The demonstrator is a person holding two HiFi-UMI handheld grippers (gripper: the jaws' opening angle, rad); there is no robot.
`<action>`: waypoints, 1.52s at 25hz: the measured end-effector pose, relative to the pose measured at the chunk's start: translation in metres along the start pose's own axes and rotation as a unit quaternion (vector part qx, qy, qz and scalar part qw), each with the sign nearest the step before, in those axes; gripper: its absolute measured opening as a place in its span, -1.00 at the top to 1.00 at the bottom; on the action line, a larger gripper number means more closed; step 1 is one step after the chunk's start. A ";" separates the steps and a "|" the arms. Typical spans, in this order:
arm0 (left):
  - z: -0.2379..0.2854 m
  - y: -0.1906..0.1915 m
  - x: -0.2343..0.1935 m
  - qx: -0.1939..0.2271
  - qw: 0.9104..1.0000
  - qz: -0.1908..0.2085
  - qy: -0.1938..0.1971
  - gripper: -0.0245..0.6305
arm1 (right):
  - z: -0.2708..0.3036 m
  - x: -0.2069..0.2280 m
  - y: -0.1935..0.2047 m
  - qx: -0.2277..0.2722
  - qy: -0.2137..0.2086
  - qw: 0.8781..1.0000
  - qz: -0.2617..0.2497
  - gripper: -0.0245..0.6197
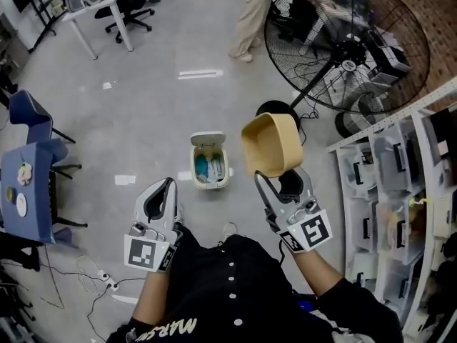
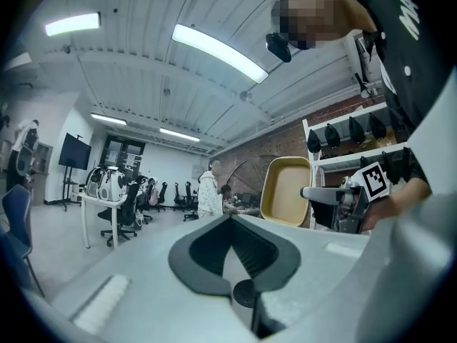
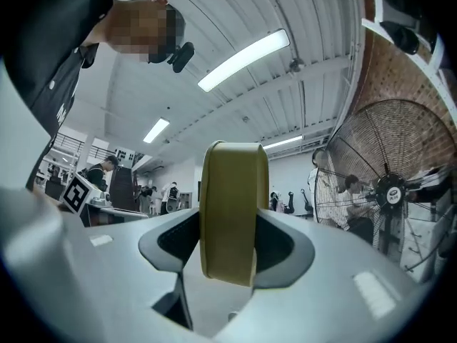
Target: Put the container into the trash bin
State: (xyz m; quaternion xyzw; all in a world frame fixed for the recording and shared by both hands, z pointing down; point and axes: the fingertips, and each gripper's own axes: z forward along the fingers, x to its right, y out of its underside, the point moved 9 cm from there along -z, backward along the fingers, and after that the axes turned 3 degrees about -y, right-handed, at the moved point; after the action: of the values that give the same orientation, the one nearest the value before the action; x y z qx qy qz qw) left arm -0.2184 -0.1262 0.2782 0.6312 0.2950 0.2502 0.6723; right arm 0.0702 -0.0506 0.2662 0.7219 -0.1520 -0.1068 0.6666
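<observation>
Your right gripper (image 1: 283,181) is clamped on the yellow container (image 1: 271,145), holding it on edge in the air. Your left gripper (image 1: 166,186) is empty, jaws together. The open trash bin (image 1: 208,140) sits on the floor ahead, between the two grippers.

The teal and white things inside the trash bin (image 1: 209,161) are too small to tell. In the head view the container (image 1: 271,145) covers the jaw tips of the right tool (image 1: 284,184). In the right gripper view the container shows edge-on, so its inside is out of sight. In the left gripper view the right tool covers part of the container's right side. A person (image 1: 251,20) on the far floor is cut off above the legs by the top edge. The shelf (image 1: 400,184) runs off the right edge, and what its boxes hold cannot be made out.
</observation>
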 end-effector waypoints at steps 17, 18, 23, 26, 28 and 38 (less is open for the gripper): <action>0.061 -0.017 -0.108 -0.012 0.994 0.007 0.111 0.92 | 0.081 -0.028 0.013 -0.008 0.109 0.994 -0.001 0.18; 0.063 -0.017 -0.115 -0.014 0.993 0.007 0.118 0.92 | 0.086 -0.031 0.014 -0.009 0.116 0.993 -0.001 0.18; 0.081 -0.017 -0.138 -0.016 0.988 0.012 0.156 0.92 | 0.106 -0.038 0.023 -0.019 0.150 0.988 -0.002 0.18; 0.088 -0.018 -0.146 -0.029 0.984 0.018 0.177 0.92 | 0.114 -0.048 0.029 -0.029 0.175 0.984 0.002 0.18; 0.092 -0.017 -0.150 -0.042 0.980 0.016 0.193 0.92 | 0.117 -0.054 0.033 -0.040 0.189 0.981 0.006 0.18; 0.119 0.034 -0.138 -0.104 0.960 -0.001 0.259 0.92 | 0.126 -0.050 0.095 -0.108 0.191 0.976 -0.002 0.18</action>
State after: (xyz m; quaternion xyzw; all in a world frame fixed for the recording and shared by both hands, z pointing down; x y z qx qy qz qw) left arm -0.2292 -0.3043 0.3268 0.4713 0.4316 0.4336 0.6353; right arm -0.0290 -0.1563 0.3473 0.6532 -0.0080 0.0160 0.7570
